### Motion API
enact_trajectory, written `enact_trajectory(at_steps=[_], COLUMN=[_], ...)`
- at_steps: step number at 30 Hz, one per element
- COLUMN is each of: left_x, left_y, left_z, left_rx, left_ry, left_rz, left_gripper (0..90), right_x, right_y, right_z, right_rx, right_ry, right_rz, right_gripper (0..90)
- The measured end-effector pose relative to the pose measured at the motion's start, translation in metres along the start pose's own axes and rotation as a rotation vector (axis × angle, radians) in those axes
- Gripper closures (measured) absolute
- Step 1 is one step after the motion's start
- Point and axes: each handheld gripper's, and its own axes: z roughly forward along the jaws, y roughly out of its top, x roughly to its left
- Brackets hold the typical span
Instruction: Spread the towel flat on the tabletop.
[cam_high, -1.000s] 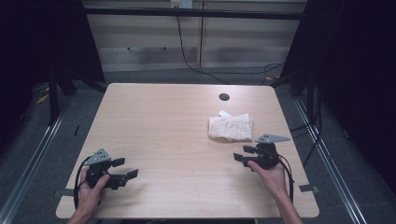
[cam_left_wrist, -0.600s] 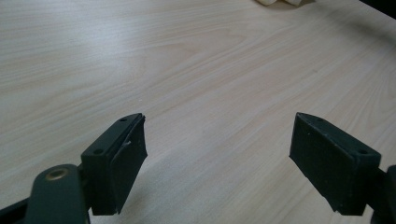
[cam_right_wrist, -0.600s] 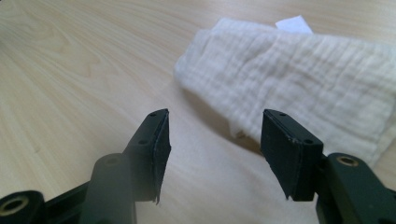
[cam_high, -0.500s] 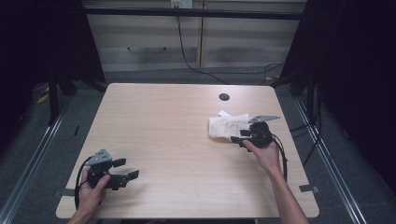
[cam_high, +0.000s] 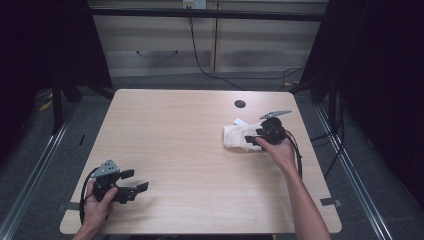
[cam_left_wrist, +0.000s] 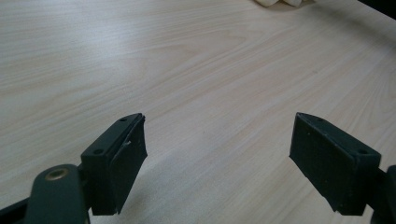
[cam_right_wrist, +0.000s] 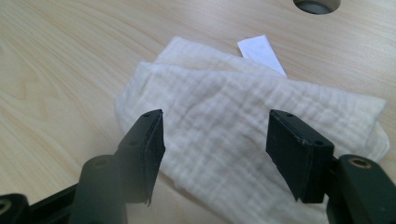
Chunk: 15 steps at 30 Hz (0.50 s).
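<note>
- Hovering over a folded white crinkled cotton cloth (cam_right_wrist: 243, 126), right gripper (cam_right_wrist: 215, 140) has jaws spread wide, nothing pinched; jaws have just been opening further, w/ cloth below and between them but pads not pressing on it.
- Same in high view: right gripper (cam_high: 261, 136) sits at cloth's (cam_high: 236, 136) right-hand part, person's right hand (cam_high: 280, 152) behind it, grey three-cornered plate on top.
- Cloth lies flat on pale wood-grain table (cam_high: 190, 150), folded in layers; far edge beyond the jaw tips, near edge right under them.
- Small white paper tag (cam_right_wrist: 260, 52) sticks out from cloth's far side, ahead of right gripper's jaws.
- Round dark grommet hole (cam_right_wrist: 316, 4) in tabletop farther ahead, past the tag.
- Left gripper (cam_left_wrist: 217, 154) also wide open, empty; bare table betw. its jaws.
- In high view left gripper (cam_high: 131, 181) rests low at table's near left corner, held in left hand (cam_high: 97, 202), well apart from cloth and from right gripper.
- From left gripper's view, cloth (cam_left_wrist: 280, 2) shows as a sliver far ahead, at top edge.
</note>
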Motion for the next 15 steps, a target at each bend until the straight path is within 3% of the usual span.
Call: enact_trajectory(at_steps=[8, 12, 13, 14, 15], left_x=[0.001, 0.001, 0.001, 0.001, 0.001], left_y=[0.0, 0.0, 0.0, 0.0, 0.0], left_z=[-0.001, -0.001, -0.001, 0.0, 0.0], left_rx=[0.0, 0.001, 0.001, 0.004, 0.004], left_ry=[0.007, 0.007, 0.007, 0.008, 0.006], left_rz=[-0.004, -0.005, -0.005, -0.003, -0.002], left_gripper=[18.3, 18.3, 18.3, 18.3, 18.3], right_x=[-0.006, -0.001, -0.001, 0.0, 0.0], right_y=[-0.004, -0.009, -0.009, -0.01, -0.01], right_z=[0.026, 0.036, 0.036, 0.037, 0.037], right_rx=[0.059, 0.081, 0.081, 0.09, 0.096], right_ry=[-0.012, -0.028, -0.028, -0.047, -0.043], right_rz=[0.021, 0.006, 0.006, 0.001, 0.005], right_gripper=[34.3, 47.9, 47.9, 56.9, 60.3])
